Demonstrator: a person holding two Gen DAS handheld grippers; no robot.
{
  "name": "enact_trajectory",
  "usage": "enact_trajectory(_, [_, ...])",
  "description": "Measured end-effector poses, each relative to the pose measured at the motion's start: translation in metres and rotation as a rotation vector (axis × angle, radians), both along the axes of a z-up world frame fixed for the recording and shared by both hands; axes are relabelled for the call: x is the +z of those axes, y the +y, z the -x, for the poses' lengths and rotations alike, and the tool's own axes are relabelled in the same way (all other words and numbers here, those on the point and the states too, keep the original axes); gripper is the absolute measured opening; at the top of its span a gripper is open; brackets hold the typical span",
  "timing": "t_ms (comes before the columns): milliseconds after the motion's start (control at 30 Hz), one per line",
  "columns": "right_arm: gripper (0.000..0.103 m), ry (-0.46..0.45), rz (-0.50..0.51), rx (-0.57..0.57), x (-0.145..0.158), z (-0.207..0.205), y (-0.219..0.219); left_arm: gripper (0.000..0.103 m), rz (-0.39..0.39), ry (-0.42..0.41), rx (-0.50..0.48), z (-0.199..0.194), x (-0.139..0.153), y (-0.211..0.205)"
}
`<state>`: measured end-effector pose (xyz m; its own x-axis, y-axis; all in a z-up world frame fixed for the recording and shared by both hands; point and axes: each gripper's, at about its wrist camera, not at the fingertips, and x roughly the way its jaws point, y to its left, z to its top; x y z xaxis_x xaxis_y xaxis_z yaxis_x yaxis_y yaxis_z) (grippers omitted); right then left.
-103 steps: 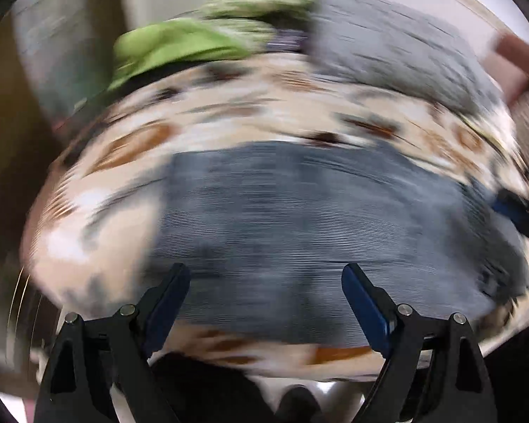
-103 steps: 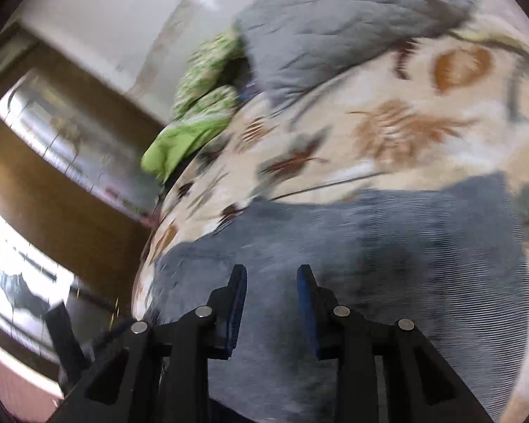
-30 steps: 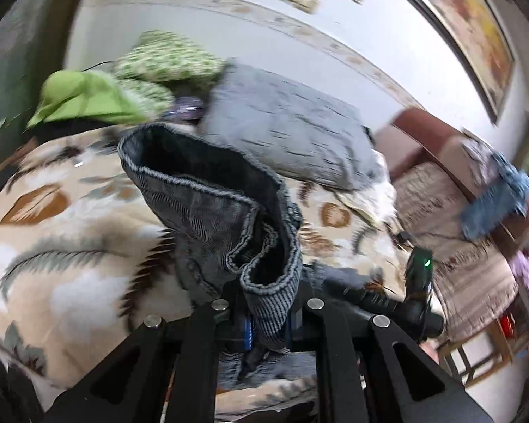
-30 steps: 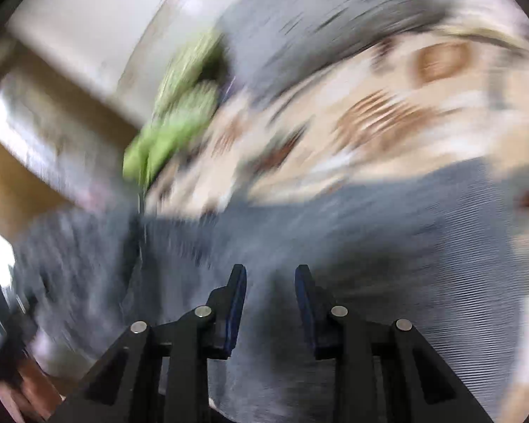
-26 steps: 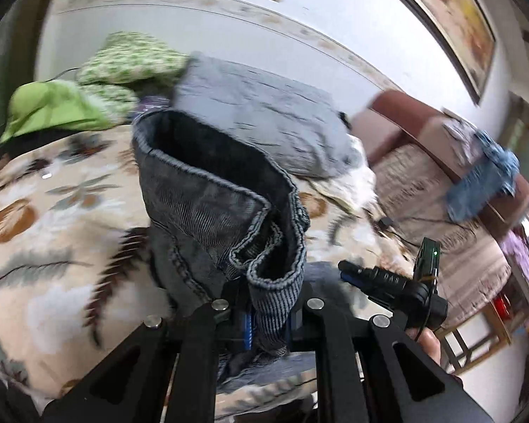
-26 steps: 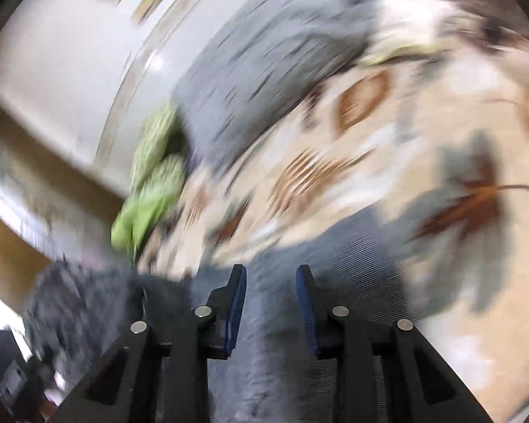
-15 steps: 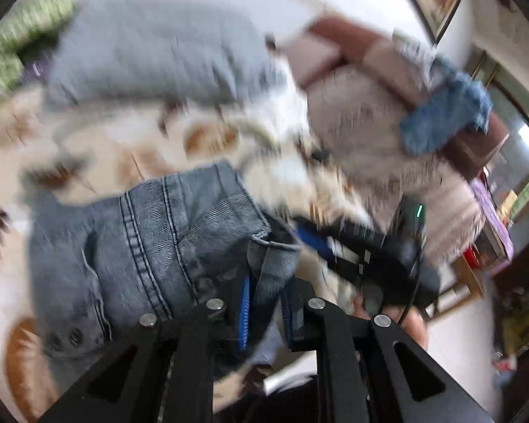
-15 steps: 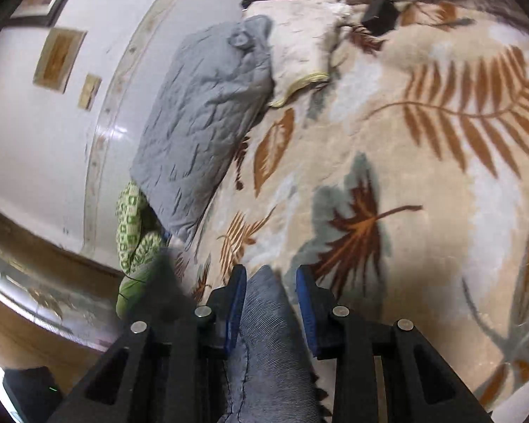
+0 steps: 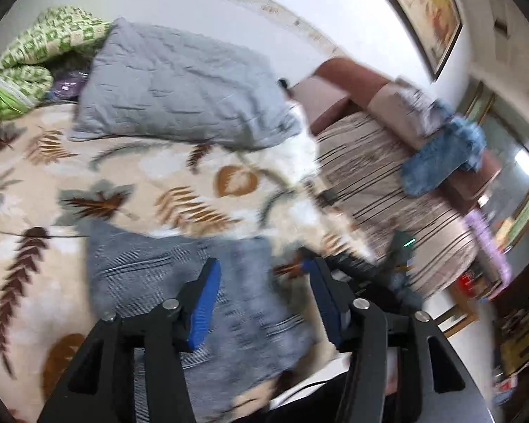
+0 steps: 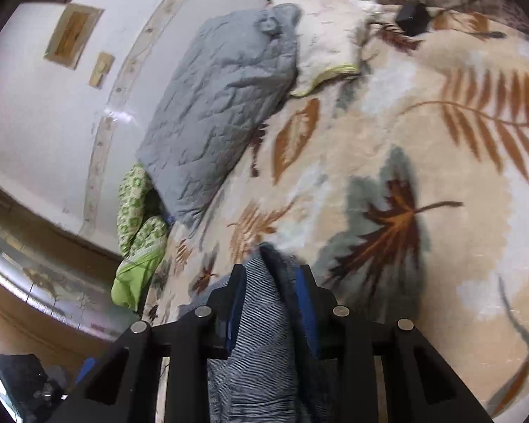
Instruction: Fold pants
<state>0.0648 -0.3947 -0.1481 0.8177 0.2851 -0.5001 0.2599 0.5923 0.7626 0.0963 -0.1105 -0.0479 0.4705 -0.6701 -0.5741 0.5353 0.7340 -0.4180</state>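
Left claw (image 9: 261,283) just opened; right claw (image 10: 271,283) pinches pants (image 10: 261,335) (leaf-print blanket (image 10: 441,211)).

**Denim Grey-Blue on Autumn Leaves**

Grey-blue ribbed pants (image 9: 151,275) over cream blanket (image 9: 141,176) printed with brown, rust and grey-green leaves; grey quilted pillow (image 9: 180,88); green-and-white checked bedding (image 9: 46,38); blue-padded black claws.

Pants (image 9: 180,282) lie on the blanket (image 9: 35,176), pillow (image 9: 180,88) behind them
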Motion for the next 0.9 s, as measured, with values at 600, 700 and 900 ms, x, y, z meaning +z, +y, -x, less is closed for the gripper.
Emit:
enact_trajectory(600, [0.033,0.185,0.320,0.304,-0.017,-0.051,0.111,0.064,-0.426,0.002,0.085,0.018,-0.118,-0.001])
enact_trajectory(700, [0.033,0.179,0.319,0.306,-0.019,-0.050,0.110,0.092,-0.467,-0.011,0.151,0.015,-0.126,0.005])
enact_trajectory(900, [0.033,0.164,0.349,0.287,-0.009,-0.043,0.108,0.103,-0.382,0.165,0.206,0.001,-0.137,0.029])
